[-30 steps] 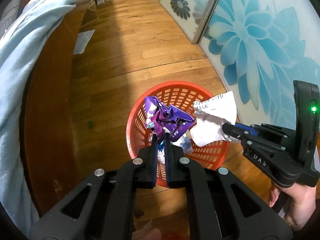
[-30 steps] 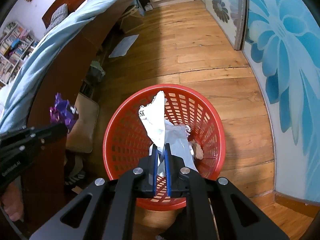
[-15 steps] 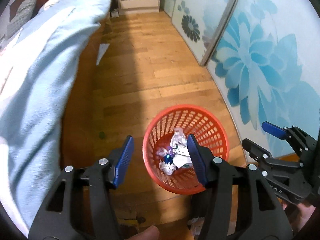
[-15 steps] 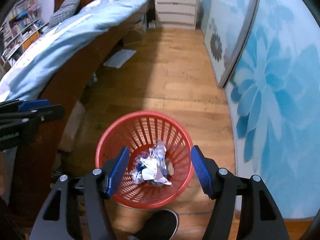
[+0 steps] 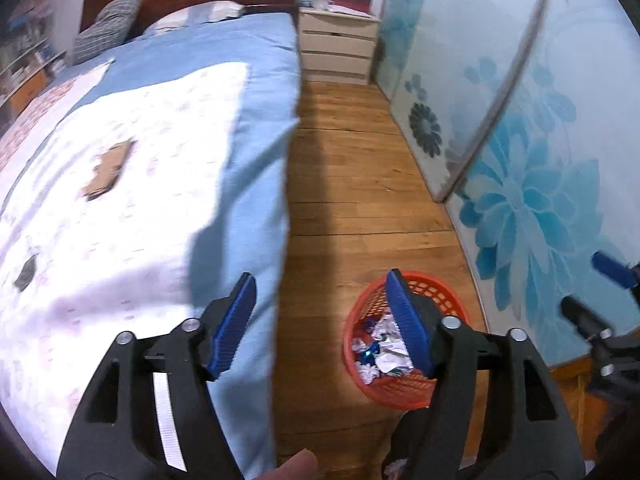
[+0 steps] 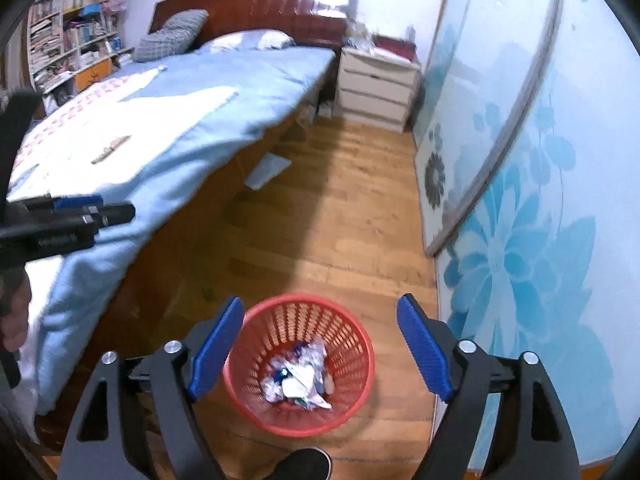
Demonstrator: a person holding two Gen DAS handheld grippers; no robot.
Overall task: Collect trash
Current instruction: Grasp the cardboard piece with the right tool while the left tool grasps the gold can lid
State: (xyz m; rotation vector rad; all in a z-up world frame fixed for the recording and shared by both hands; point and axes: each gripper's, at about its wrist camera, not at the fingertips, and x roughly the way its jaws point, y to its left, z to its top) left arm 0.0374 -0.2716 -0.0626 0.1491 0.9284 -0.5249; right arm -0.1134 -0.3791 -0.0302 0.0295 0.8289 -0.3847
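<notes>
This is a bedroom in a home. Ahead and to the left of the fingers stands a bed (image 6: 168, 92) with a blue cover, a checked pillow (image 6: 172, 34) and a dark wooden headboard (image 6: 256, 4). Far ahead is a white nightstand (image 6: 376, 88) with 3 drawers. At far left are bookshelves (image 6: 72, 20). The floor (image 6: 352, 208) is wooden.

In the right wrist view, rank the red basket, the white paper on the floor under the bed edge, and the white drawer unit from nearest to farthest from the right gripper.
1. Red basket, on the floor just below the open right gripper.
2. White paper, mid-floor, left, by the bed edge.
3. White drawer unit, far end, beside the headboard.
</notes>
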